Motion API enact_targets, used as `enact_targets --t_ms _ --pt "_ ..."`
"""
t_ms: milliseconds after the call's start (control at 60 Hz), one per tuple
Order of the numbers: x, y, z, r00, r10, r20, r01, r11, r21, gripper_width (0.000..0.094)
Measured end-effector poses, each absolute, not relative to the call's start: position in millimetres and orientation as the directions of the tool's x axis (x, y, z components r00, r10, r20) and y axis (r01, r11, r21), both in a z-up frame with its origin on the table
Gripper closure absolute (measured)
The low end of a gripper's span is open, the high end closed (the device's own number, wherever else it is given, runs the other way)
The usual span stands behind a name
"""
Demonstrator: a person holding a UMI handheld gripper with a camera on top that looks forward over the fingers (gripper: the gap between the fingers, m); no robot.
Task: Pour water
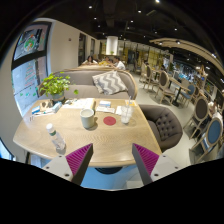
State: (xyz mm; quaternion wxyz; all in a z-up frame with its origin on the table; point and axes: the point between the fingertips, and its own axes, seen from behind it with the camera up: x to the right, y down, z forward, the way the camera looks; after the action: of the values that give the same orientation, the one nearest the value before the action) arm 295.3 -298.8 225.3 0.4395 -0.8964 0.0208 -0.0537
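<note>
Wide-angle view from gripper point(113, 160), looking along its two fingers over a round wooden table point(85, 140) in a cafe-like room.

Far left: framed picture point(31, 41) on wall, w/ window area below it. Leafy green plant point(54, 84) at table's far-left edge. White items, poss. papers or napkins point(50, 103), lying just in front of plant; can't tell exactly what.

Left-front of table: small clear plastic bottle point(55, 138) w/ white cap, upright, near left finger point(79, 160) but apart from it, slightly ahead and to its left. Water level not readable.

Fingers: both at bottom, magenta pads facing inward, spread wide apart, nothing held, only bare tabletop btwn them.

Table centre, well beyond fingers: pale cup or mug point(88, 117), upright, w/ small red round item point(109, 121) just to its right, poss. a coaster or lid. White object point(125, 113) farther right near table's far edge; unclear what.

Behind table: grey sofa point(100, 85) w/ patterned cushion point(111, 82).

Right of table: dark grey tufted armchair point(165, 125), close to table edge. Right finger point(146, 158) in front of it.

Far right: more chairs point(203, 112) and tables receding into room, details too small. Dark ceiling w/ spot lights point(130, 15) above.
</note>
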Motion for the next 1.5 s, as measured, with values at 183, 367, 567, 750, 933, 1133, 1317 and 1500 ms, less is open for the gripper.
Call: enact_targets --t_ms 183,367,567,750,933,1133,1317,1500 --pt "282.0 -298.9 202.8 0.995 -0.065 0.077 0.019 -0.629 -0.777 0.0102" --pt "237.8 -305.7 167.6 0.997 -0.051 0.061 0.013 -0.647 -0.762 0.0099" --pt "143.1 -305.0 131.9 1.0 -0.004 0.006 0.002 -0.639 -0.769 0.0102" --pt "68.0 -265.7 103.3 0.999 0.04 -0.03 -0.002 -0.577 -0.817 0.0113" --pt "33.1 -197.7 73.0 0.998 0.05 -0.045 -0.014 -0.507 -0.862 0.0116" --pt "25.0 -144.4 45.9 0.999 0.025 -0.041 -0.025 -0.46 -0.888 0.0177" --pt "19.6 -127.2 27.4 0.999 0.025 -0.033 -0.018 -0.449 -0.893 0.0414" --pt "19.7 -124.9 30.4 1.0 0.027 0.007 0.019 -0.465 -0.885 0.0512"
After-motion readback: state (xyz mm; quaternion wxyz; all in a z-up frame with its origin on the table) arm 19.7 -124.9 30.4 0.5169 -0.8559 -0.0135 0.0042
